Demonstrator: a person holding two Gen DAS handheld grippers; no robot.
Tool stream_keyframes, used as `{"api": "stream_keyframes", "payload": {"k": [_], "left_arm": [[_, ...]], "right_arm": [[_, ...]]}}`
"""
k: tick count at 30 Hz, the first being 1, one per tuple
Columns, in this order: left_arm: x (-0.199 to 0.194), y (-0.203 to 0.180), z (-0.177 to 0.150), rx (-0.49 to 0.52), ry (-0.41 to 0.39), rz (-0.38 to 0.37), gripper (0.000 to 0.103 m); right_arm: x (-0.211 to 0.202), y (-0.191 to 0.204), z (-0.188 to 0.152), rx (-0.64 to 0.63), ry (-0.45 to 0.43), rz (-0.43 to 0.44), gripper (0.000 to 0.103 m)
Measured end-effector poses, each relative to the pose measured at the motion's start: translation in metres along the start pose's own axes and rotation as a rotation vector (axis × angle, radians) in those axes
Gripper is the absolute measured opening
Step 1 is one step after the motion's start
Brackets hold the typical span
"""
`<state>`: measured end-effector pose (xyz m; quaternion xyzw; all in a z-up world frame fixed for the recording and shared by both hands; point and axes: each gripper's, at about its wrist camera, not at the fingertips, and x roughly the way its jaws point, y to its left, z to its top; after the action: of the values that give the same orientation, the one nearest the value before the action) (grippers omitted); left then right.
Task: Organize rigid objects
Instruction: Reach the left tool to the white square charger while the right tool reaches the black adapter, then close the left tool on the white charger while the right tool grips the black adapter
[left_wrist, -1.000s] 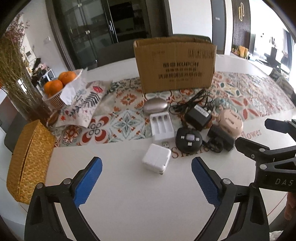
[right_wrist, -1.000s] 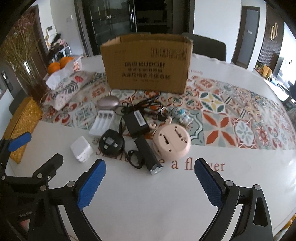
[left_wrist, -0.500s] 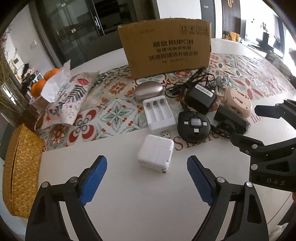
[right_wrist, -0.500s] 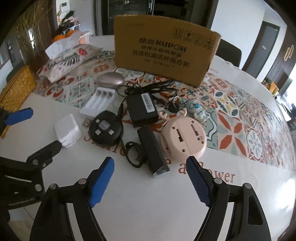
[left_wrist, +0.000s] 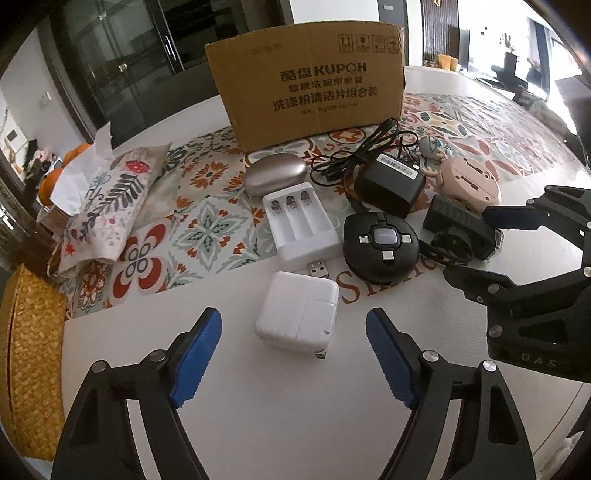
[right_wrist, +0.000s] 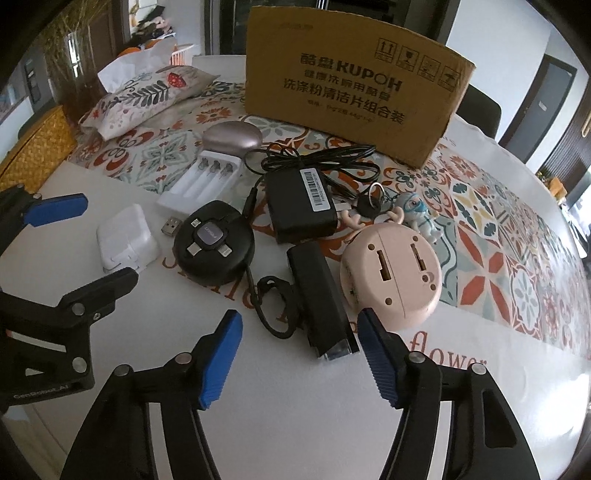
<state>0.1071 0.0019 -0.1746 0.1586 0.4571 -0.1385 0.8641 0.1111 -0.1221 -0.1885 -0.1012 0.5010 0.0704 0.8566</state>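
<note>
White charger (left_wrist: 298, 311): lies flat on the desk (left_wrist: 280, 398), just ahead of the left hand-held gripper (left_wrist: 293, 360); prong face toward that gripper.
Black torch (right_wrist: 320, 301): long axis runs from the box toward the right hand-held gripper (right_wrist: 299, 360), clear lens end nearest it, strap loop at its left.
Left hand-held gripper: released, holds nothing.
Right hand-held gripper: released, holds nothing.
Progress: nothing looks sorted yet; battery tray (left_wrist: 301, 225), round cable hub (left_wrist: 380, 247), adapter (left_wrist: 389, 182) and pink disc (right_wrist: 391, 275) all lie loose.
Box (left_wrist: 308, 83): upright behind them, probably the destination; its inside is hidden.
</note>
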Motion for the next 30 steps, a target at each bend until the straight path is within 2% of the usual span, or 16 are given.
{"api": "stream_keyframes", "payload": {"k": [11, 18, 20, 22, 25, 30], "left_arm": [[0.019, 0.006, 0.0, -0.019, 0.02, -0.055, 0.066], [0.028, 0.009, 0.002, -0.05, 0.028, -0.091, 0.057], [0.03, 0.012, 0.003, -0.062, 0.025, -0.094, 0.052], [0.03, 0.013, 0.004, -0.068, 0.026, -0.102, 0.052], [0.029, 0.014, 0.004, -0.074, 0.028, -0.111, 0.052], [0.021, 0.013, 0.004, -0.093, 0.024, -0.134, 0.052]], "right_arm": [[0.01, 0.005, 0.008, -0.028, -0.003, -0.009, 0.055], [0.015, 0.005, 0.009, -0.019, -0.001, -0.004, 0.054], [0.015, 0.004, 0.01, -0.004, -0.003, 0.005, 0.05], [0.016, 0.004, 0.011, 0.006, -0.005, 0.01, 0.042], [0.016, 0.005, 0.012, 0.01, -0.006, 0.012, 0.037], [0.011, 0.001, 0.011, 0.037, -0.002, 0.03, 0.036]]}}
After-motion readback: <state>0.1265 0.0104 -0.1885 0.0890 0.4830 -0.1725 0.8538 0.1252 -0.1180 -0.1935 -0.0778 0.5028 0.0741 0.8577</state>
